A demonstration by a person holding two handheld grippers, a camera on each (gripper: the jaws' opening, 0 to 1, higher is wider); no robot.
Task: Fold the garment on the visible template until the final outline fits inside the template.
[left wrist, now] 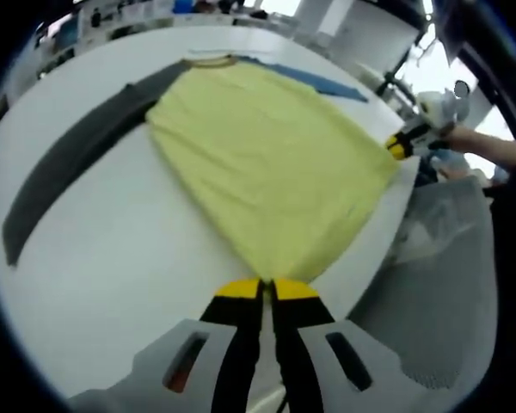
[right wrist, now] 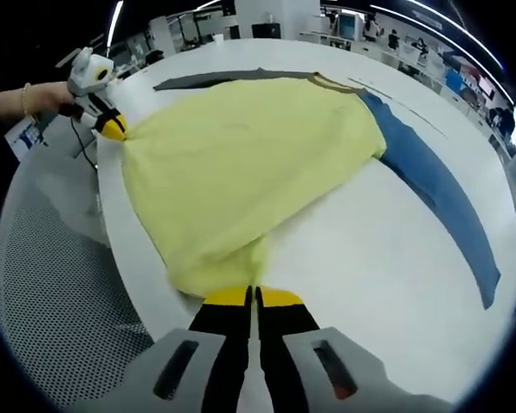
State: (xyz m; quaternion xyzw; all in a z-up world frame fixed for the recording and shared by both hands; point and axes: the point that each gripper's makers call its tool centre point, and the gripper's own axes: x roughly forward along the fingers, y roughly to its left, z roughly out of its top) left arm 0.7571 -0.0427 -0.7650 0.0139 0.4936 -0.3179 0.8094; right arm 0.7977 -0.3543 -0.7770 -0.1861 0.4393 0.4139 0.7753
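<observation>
Two handheld grippers pinched opposite hem corners of a yellow garment (left wrist: 267,163) spread on a white table (left wrist: 112,258). In the left gripper view, the left gripper (left wrist: 267,291) had its yellow-tipped jaws clenched together on the cloth's near corner, close to the table's rim, while the right gripper (left wrist: 402,144) reached in from the right side, held by a person's hand (left wrist: 477,142), its tips at the other corner right at the table edge. In the right gripper view, the right gripper's jaws were likewise clamped on a bunched corner of the garment, and the left gripper entered from the left with a bracelet (right wrist: 24,96) on the wrist behind it. The garment's body lay flat across the table, its collar at the far side, with a dark grey sleeve (left wrist: 69,163) stretched along one side and a blue sleeve (right wrist: 439,189) along the other. Bare tabletop lay open beyond both sleeves. The right gripper view also took in perforated grey flooring (right wrist: 60,301) below the table.
</observation>
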